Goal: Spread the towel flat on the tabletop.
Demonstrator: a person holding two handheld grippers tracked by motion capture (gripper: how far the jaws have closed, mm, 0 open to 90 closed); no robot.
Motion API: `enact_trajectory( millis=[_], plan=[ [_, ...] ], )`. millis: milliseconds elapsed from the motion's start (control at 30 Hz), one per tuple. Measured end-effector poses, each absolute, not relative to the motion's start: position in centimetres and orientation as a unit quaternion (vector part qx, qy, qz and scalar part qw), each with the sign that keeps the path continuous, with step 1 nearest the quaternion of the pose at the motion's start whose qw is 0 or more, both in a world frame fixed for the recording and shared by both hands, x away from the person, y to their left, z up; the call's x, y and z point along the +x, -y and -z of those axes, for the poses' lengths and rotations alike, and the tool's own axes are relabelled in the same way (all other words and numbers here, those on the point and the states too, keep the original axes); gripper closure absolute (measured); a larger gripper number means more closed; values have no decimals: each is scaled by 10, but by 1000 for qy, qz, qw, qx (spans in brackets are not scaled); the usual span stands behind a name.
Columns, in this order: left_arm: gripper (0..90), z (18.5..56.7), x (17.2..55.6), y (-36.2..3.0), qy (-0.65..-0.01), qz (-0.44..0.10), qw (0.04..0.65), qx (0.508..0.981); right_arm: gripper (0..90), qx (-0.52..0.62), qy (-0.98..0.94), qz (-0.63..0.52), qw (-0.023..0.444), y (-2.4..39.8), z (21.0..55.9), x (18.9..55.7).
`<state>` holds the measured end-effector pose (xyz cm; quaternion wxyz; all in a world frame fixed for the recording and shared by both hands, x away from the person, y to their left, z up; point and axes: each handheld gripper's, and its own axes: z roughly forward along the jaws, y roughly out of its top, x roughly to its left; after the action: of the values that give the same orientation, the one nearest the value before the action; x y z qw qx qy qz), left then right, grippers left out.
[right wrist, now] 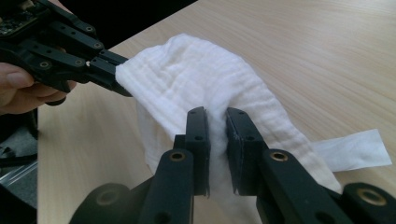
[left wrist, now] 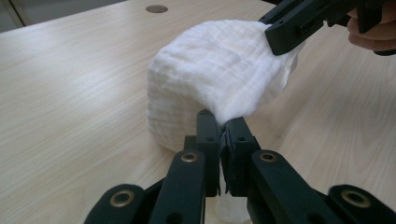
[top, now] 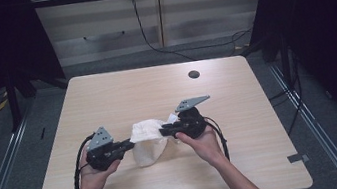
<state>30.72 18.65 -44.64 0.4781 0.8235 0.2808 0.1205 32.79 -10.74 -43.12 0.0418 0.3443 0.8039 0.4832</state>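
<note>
Here, two claws, left claw [top: 127,144] and right claw [top: 166,131], each pinch one white cloth [top: 146,137].

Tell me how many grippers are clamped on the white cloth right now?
2. The left gripper pinches the white cloth at its near-left edge; the right gripper grips a fold on the opposite side, lifting the cloth off the table.

The edge of the white cloth [left wrist: 210,74] gripped by the left gripper [left wrist: 223,140] disappears between its jaws, and the cloth's lower end runs off the bottom edge of that view. In the right gripper view a fold is hidden between the right gripper [right wrist: 217,135] jaws. The person's forearms [top: 240,182] are cut off at the bottom of the high view.
</note>
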Motion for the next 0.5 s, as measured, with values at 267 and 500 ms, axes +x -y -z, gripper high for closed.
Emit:
enact_trajectory(
  millis=[267, 500],
  plan=[
    [866, 468, 332, -193, -333, -108, 441, 826, 652, 380, -795, -471, 52, 113, 447, 345],
    [859, 488, 348, -216, -378, -119, 404, 824, 576, 393, -801, -450, 45, 128, 462, 340]
  ],
)
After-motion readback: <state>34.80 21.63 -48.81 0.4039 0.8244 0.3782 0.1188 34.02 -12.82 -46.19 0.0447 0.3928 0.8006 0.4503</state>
